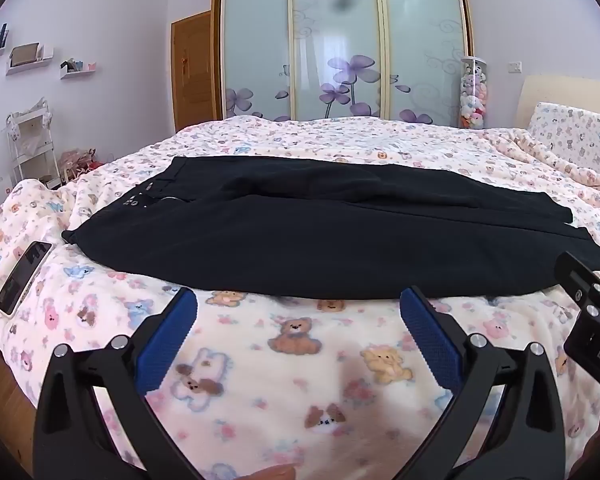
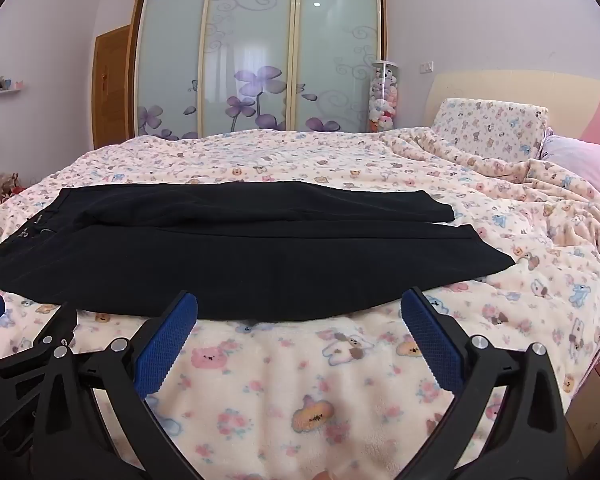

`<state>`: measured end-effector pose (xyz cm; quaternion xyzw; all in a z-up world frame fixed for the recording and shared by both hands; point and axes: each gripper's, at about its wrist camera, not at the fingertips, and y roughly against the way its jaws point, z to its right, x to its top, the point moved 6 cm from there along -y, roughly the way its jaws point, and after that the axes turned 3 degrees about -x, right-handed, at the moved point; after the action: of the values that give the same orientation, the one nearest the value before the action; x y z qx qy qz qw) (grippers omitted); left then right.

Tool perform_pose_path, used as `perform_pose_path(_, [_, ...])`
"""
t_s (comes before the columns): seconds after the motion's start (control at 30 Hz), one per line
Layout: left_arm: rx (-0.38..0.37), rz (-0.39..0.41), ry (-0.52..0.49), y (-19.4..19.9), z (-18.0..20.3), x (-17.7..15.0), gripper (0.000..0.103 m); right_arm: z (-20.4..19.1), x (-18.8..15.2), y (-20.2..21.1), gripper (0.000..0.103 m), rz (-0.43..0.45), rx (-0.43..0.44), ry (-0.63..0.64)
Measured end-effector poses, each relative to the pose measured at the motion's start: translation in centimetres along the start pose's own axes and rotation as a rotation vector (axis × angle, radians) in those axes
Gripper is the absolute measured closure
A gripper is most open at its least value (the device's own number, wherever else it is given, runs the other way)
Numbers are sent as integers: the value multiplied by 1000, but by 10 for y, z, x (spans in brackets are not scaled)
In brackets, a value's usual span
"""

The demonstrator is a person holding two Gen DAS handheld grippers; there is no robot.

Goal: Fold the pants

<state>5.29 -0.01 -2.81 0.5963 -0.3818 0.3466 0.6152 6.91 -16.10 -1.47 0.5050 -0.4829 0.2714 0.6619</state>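
Black pants (image 1: 320,236) lie flat across the bed, waistband at the left, leg ends at the right; they also show in the right wrist view (image 2: 236,252). My left gripper (image 1: 299,308) is open and empty, just short of the pants' near edge. My right gripper (image 2: 299,308) is open and empty, also just short of the near edge, toward the leg ends. The right gripper's body shows at the right edge of the left wrist view (image 1: 592,316). The left gripper shows at the left edge of the right wrist view (image 2: 24,344).
The bed has a teddy-bear blanket (image 1: 300,380). A phone (image 1: 23,278) lies on the bed left of the waistband. Pillows (image 2: 496,128) and rumpled blanket lie at the right. A wardrobe (image 1: 340,40) stands behind the bed, a white shelf rack (image 1: 28,140) at the left.
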Motion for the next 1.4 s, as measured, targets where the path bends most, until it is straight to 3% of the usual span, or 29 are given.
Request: perform_pose_path(1.4, [2, 0, 5, 0, -2, 0, 2, -2, 1, 1, 1, 6, -3, 4])
